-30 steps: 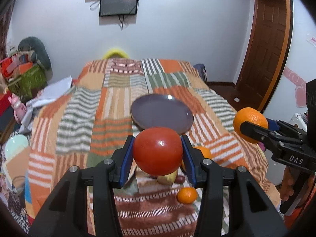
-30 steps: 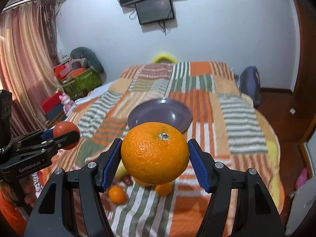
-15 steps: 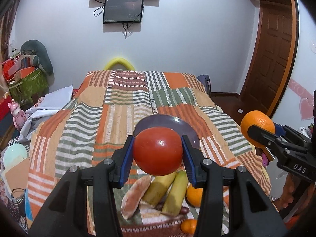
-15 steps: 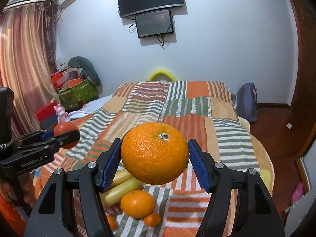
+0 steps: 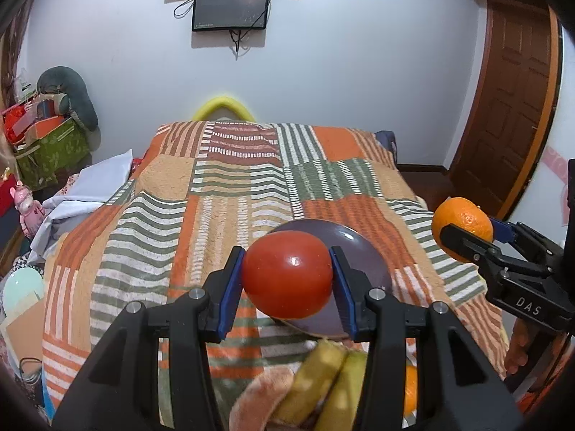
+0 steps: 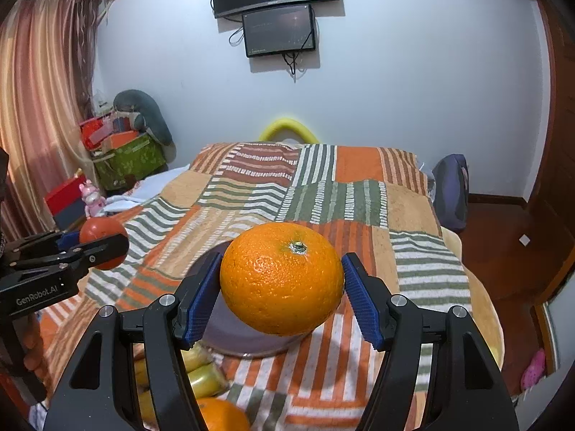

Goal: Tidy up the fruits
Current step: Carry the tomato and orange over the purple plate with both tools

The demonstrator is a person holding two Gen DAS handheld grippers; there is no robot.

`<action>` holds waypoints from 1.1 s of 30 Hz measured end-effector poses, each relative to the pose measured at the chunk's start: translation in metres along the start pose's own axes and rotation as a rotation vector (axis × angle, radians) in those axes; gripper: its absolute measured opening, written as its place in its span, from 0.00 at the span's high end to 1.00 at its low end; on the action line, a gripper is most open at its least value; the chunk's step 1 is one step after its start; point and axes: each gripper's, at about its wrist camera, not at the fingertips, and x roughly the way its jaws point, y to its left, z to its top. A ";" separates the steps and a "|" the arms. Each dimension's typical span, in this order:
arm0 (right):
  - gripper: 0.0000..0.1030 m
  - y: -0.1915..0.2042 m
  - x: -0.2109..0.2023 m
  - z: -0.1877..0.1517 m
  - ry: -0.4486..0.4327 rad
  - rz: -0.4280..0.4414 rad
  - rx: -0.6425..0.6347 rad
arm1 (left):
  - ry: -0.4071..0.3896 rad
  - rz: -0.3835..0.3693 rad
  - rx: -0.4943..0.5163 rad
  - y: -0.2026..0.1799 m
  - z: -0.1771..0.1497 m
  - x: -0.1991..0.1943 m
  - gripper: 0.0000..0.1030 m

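Observation:
My left gripper [image 5: 286, 278] is shut on a red tomato [image 5: 287, 274], held in the air just in front of the purple plate [image 5: 363, 251] on the striped bedspread. My right gripper [image 6: 282, 292] is shut on a large orange [image 6: 282, 280], held above the same plate [image 6: 230, 337]. Each gripper shows in the other's view: the right one with the orange [image 5: 461, 228] at the right, the left one with the tomato [image 6: 102, 237] at the left. Yellow bananas [image 5: 323, 384] and another orange [image 6: 219, 415] lie on the bed near me.
The patchwork bedspread [image 5: 233, 194] covers the bed. Boxes and toys [image 5: 46, 143] crowd the floor at the left. A wooden door [image 5: 517, 115] is at the right. A dark bag [image 6: 451, 194] sits beside the bed's far right.
Both grippers have lifted and tilted up with their fruit still held. The plate now sits lower and closer behind the fruit, and the loose fruit has slid toward the bottom edge.

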 end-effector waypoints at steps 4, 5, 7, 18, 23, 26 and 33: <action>0.38 -0.002 0.020 0.001 0.026 -0.004 -0.016 | 0.020 0.010 -0.013 0.007 0.007 0.022 0.55; 0.38 -0.003 0.026 0.002 0.035 -0.006 -0.019 | 0.026 0.010 -0.018 0.009 0.009 0.027 0.55; 0.38 -0.004 0.038 0.002 0.051 -0.011 -0.024 | 0.037 0.011 -0.025 0.014 0.013 0.038 0.55; 0.38 -0.002 0.095 0.004 0.142 -0.005 -0.063 | 0.128 0.020 -0.001 0.022 0.021 0.100 0.55; 0.38 -0.002 0.117 0.003 0.185 0.009 -0.065 | 0.176 0.002 0.003 0.021 0.018 0.125 0.55; 0.38 -0.002 0.131 0.002 0.217 0.013 -0.064 | 0.207 -0.010 0.008 0.019 0.016 0.139 0.55; 0.38 -0.006 0.152 -0.001 0.281 0.035 -0.052 | 0.257 -0.037 0.017 0.016 0.012 0.161 0.55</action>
